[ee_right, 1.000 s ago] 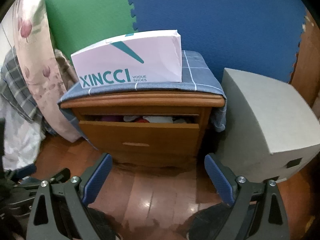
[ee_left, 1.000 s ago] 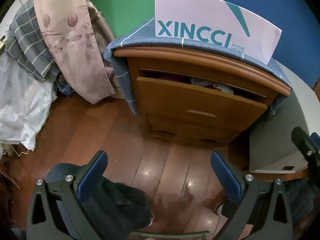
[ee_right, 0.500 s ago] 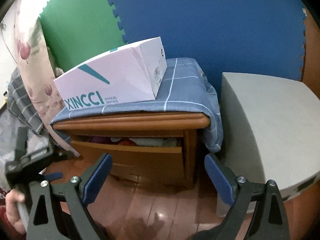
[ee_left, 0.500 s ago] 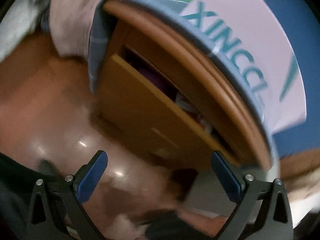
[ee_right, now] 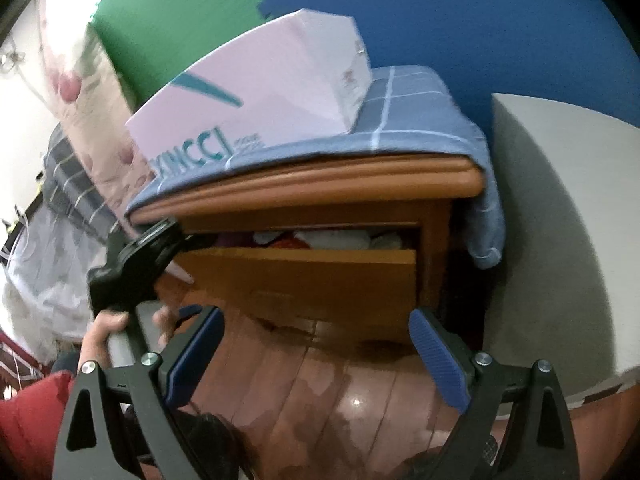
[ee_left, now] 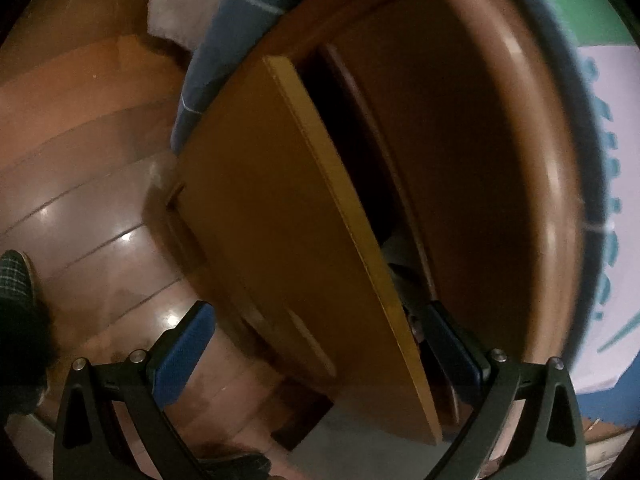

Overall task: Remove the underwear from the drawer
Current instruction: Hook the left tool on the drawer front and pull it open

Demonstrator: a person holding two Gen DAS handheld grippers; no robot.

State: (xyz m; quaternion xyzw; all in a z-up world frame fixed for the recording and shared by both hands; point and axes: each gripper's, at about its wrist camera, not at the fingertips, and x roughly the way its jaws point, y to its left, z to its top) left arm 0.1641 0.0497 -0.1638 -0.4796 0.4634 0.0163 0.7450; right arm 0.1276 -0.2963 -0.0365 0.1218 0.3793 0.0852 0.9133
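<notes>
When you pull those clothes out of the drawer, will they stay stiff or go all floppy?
Probably floppy: the clothes lie crumpled in soft folds inside the drawer. They look light, so one piece may drag its neighbours along. Pinched thinly, the fabric might slip.

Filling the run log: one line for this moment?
left gripper: open, straddling drawer front | right gripper: open, back | drawer: ajar | underwear: inside
</notes>
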